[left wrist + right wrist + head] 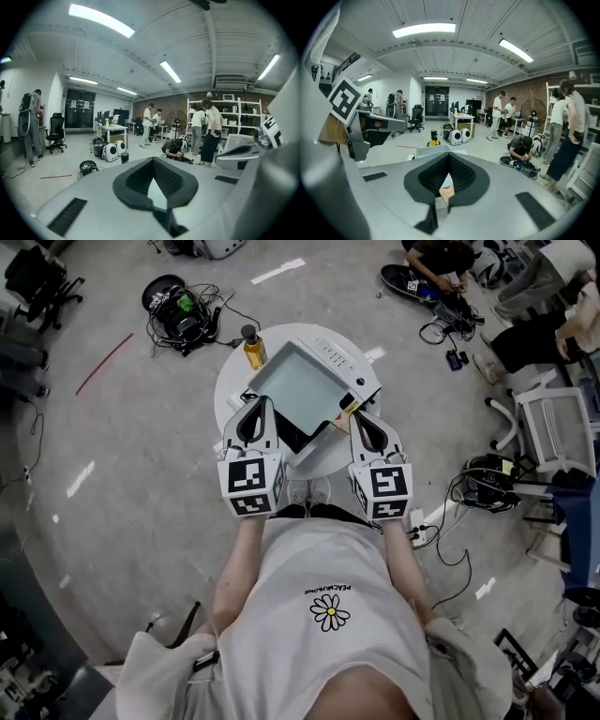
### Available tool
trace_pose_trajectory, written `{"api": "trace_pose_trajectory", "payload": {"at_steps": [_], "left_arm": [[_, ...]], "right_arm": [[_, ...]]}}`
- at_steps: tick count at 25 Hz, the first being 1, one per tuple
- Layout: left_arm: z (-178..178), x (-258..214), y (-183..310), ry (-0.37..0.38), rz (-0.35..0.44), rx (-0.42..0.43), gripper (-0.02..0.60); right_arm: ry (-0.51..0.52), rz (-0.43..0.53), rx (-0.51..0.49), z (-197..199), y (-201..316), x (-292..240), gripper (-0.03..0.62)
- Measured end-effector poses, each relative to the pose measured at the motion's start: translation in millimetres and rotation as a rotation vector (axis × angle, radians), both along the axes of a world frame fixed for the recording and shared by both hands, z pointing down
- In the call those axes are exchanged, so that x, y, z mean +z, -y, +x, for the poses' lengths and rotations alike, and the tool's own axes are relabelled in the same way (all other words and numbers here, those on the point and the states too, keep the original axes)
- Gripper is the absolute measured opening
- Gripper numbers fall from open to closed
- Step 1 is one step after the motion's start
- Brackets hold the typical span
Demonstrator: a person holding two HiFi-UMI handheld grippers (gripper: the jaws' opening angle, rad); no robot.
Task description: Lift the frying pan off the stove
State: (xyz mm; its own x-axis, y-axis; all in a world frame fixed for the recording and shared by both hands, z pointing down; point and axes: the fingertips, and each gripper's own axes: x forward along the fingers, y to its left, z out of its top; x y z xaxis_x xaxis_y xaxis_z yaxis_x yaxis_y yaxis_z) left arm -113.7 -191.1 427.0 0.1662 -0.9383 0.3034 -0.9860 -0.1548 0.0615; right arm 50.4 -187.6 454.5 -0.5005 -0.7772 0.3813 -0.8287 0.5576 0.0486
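While the frying pan (300, 388) lies on the stove (339, 354), both grippers sit at its near edge

Seen from the head, the square grey pan covers most of the white stove on the round table (228, 381), a yellow bottle (254, 346) just beyond its far left corner. The left gripper (253, 405) is at the pan's left corner and the right gripper (364, 418) at its right corner – each has its jaws pressed together, and whether either nips the rim cannot be told
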Motion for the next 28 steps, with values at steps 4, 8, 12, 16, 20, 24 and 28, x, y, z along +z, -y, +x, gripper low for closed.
{"api": "trace_pose_trajectory", "payload": {"at_steps": [4,8,12,16,20,24,28], "left_arm": [[1.3,3.9,-0.4,0.004,-0.015,0.002,0.0],[1.5,4.4,-0.4,0.003,-0.021,0.003,0.0],[1.3,5.7,2.0,0.001,-0.029,0.004,0.0],[3.6,8.4,6.6,-0.002,-0.037,0.008,0.0],[8.0,11.4,9.1,0.001,-0.044,0.022,0.0],[6.9,10.3,13.1,0.015,-0.046,0.025,0.0],[4.4,11.4,16.4,0.02,-0.057,0.011,0.0]], "right_arm": [[0.014,-0.016,0.011,3.9,-6.1,7.0,0.003],[0.003,-0.035,0.018,7.5,-7.8,11.7,0.003],[0.049,-0.045,0.005,9.4,7.6,0.9,0.003],[0.076,-0.035,-0.071,9.1,30.6,-17.8,0.041],[0.07,-0.064,-0.129,14.9,45.4,-22.3,0.105],[0.059,-0.09,-0.145,24.7,57.3,-20.7,0.178],[0.074,-0.144,-0.164,31.3,61.5,-15.8,0.275]]}}
